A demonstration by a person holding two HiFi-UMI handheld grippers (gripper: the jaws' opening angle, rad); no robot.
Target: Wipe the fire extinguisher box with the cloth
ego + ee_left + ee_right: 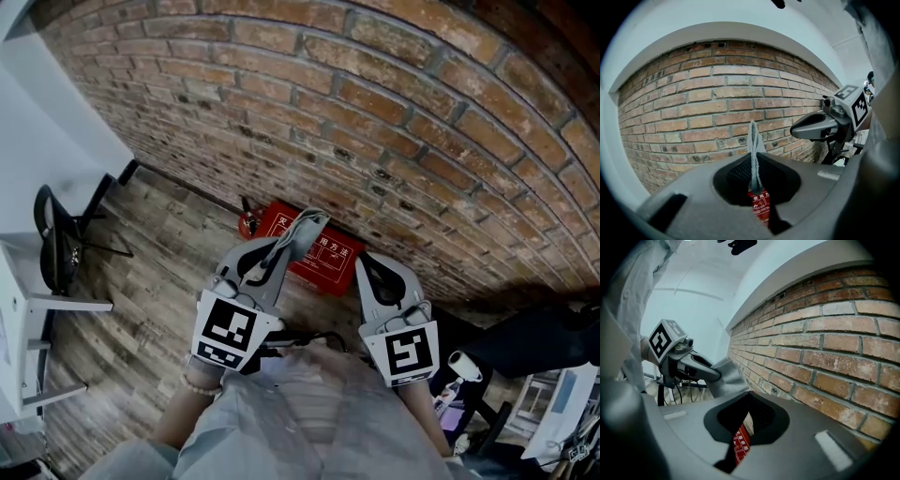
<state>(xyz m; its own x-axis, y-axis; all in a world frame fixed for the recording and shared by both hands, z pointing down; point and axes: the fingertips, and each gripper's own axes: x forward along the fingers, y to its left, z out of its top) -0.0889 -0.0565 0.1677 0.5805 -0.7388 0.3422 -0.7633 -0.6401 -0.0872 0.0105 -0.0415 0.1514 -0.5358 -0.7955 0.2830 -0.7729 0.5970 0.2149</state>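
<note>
Left gripper [755, 190] pinches the grey cloth [753, 140] tight — right gripper [740, 432] has its jaws together, holding nothing. Below them, the red fire extinguisher box [333, 255] sits on the wooden floor [159, 244] against the brick wall [375, 112].

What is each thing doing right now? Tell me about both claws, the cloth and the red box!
left claw: shut on the cloth.
cloth: pinched, with its end sticking out past the tips.
right claw: shut, holding nothing.
fire extinguisher box: on the floor against the brick wall.
</note>
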